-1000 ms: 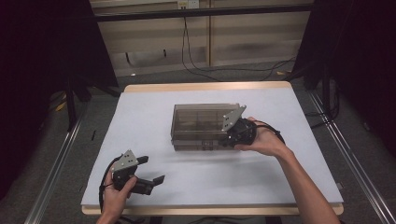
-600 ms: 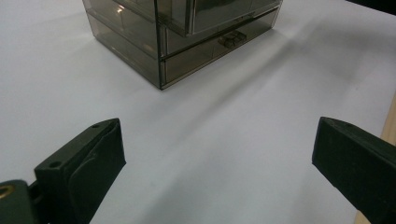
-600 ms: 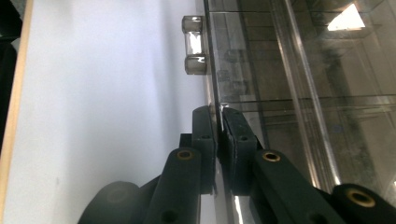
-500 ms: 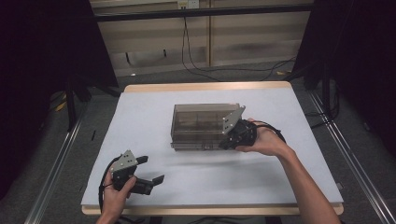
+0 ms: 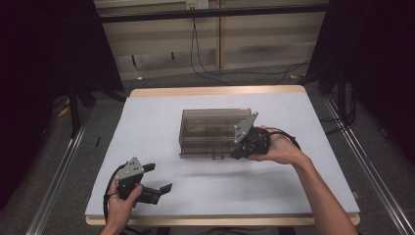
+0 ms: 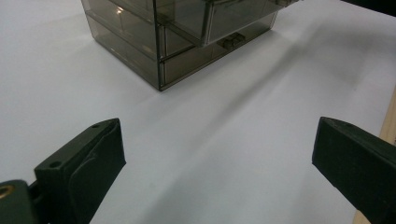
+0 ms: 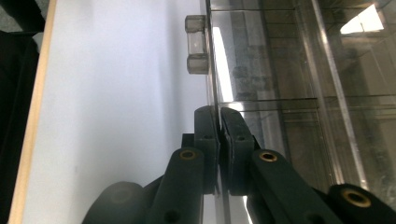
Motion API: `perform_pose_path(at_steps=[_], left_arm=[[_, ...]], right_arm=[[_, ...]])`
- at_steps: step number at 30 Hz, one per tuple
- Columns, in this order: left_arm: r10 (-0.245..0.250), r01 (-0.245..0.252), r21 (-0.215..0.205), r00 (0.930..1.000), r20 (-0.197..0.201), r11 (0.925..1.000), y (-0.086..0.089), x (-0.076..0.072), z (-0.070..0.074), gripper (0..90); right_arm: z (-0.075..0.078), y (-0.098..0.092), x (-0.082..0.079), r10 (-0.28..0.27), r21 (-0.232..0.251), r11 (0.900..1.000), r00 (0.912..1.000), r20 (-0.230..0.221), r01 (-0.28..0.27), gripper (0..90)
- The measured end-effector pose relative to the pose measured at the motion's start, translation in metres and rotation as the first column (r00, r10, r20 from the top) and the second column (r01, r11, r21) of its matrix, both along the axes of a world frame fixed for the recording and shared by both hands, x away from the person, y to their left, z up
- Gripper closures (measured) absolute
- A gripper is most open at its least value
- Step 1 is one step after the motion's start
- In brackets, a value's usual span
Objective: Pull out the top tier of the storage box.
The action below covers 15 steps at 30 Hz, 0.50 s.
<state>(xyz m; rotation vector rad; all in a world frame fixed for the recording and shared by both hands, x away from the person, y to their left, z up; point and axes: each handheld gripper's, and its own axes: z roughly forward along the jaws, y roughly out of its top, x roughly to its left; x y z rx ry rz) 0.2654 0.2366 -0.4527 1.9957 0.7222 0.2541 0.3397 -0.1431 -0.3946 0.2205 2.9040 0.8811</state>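
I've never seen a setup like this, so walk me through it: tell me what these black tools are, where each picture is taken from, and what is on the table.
No robot here: a person holds a two-jaw gripper in each hand. The high view looks down from above the person's side of the white table. The other two pictures come from cameras riding on the grippers, looking along their black jaws.

On the table stands a smoky transparent drawer box. The right gripper has its jaws pinched on a thin clear front panel of that box, near a small clear handle. The left gripper is open, holds nothing and sits near the table's front edge, facing the box.
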Motion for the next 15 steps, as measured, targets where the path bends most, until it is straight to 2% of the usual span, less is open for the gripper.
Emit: perform_pose_path(at_steps=[15], left_arm=[[-0.001,0.001,0.0,1.0,0.002,1.0,0.0006,0.0001,0.0005,2.3]], right_arm=[[0.0007,0.0025,-0.0074,0.022,-0.011,1.0,0.9995,-0.021,-0.022,88.4]])
